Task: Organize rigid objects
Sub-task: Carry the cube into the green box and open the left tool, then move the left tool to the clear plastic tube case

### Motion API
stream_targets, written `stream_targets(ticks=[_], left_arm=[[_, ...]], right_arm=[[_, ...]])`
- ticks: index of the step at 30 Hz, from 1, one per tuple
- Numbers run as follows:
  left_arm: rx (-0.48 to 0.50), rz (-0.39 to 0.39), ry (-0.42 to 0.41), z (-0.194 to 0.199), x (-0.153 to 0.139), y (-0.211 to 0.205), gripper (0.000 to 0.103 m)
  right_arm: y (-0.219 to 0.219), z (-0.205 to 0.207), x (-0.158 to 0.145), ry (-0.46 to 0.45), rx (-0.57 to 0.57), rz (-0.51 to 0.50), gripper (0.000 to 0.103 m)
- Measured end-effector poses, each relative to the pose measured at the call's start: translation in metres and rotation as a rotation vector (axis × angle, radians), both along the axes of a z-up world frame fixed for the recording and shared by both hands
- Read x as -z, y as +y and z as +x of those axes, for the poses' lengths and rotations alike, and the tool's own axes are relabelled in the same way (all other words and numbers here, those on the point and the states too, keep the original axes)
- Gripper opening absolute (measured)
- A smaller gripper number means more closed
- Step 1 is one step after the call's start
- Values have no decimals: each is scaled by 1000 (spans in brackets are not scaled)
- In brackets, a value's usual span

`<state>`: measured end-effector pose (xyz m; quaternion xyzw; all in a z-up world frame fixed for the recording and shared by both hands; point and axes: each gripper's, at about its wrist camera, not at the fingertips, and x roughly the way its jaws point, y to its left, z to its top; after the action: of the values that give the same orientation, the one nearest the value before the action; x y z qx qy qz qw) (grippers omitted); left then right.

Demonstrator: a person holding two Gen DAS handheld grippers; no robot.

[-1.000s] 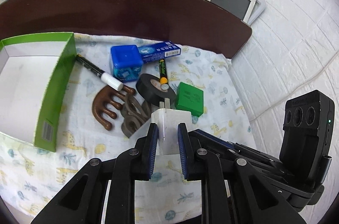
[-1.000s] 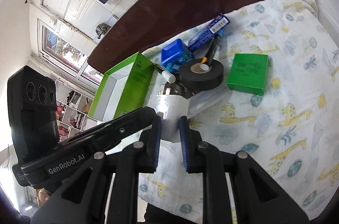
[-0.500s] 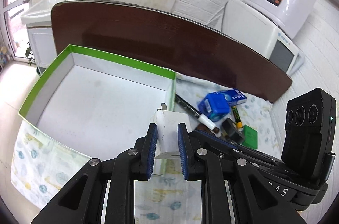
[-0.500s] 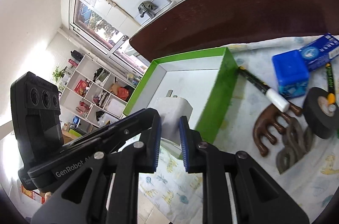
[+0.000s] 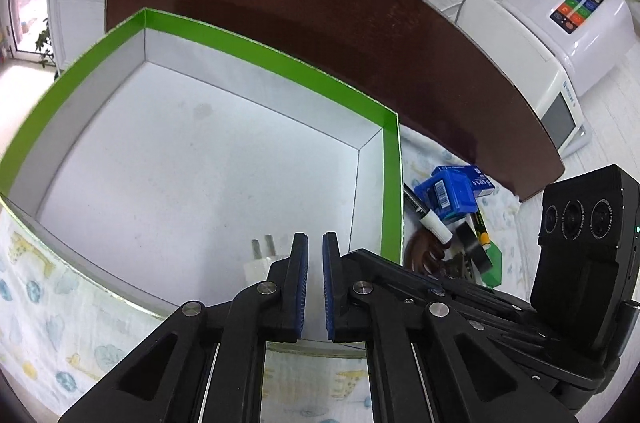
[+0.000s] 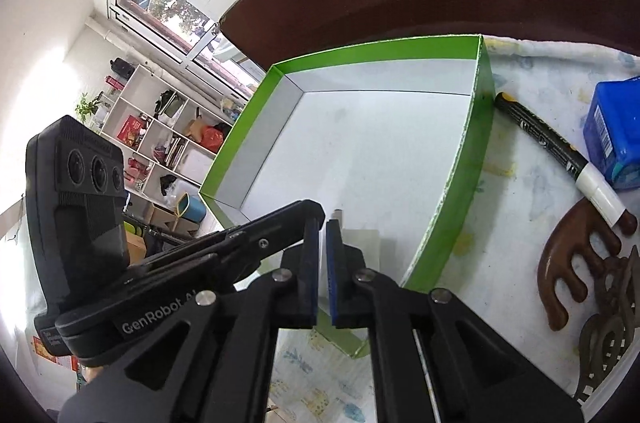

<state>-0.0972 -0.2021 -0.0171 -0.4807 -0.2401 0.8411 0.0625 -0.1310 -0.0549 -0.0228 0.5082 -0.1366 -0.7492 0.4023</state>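
Near: our left gripper [image 5: 314,243] and right gripper [image 6: 323,227] have just clenched, fingers empty. White plug adapter [image 5: 262,263] lies in green box [image 5: 390,191], near edge. Light, rigid, slick; we'd grip its flat sides. Farther right: marker [image 6: 556,147].

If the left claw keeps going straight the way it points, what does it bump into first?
Probably the white floor of the green box. The left claw points down into it, shut and holding nothing. The white plug lies just beside the claw, not straight ahead, though depth is hard to judge.
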Motion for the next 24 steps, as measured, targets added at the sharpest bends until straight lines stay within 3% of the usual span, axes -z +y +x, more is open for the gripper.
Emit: stream_targets(ticks=[4, 9, 18, 20, 22, 24], left_arm=[[9, -4, -12, 2, 5, 2, 4], [10, -81, 27, 9, -9, 14, 4], [91, -117, 61, 12, -36, 66, 9], [116, -119, 64, 13, -40, 82, 22], [128, -114, 73, 16, -43, 97, 53], [121, -124, 101, 19, -47, 110, 58]], right_arm=[[4, 3, 5, -6, -5, 9, 6], [15, 11, -4, 55, 4, 50, 6], [86, 21, -36, 162, 147, 76, 7], [109, 23, -38, 171, 192, 86, 7], [134, 24, -38, 177, 252, 118, 7], [160, 24, -34, 173, 328, 159, 7]])
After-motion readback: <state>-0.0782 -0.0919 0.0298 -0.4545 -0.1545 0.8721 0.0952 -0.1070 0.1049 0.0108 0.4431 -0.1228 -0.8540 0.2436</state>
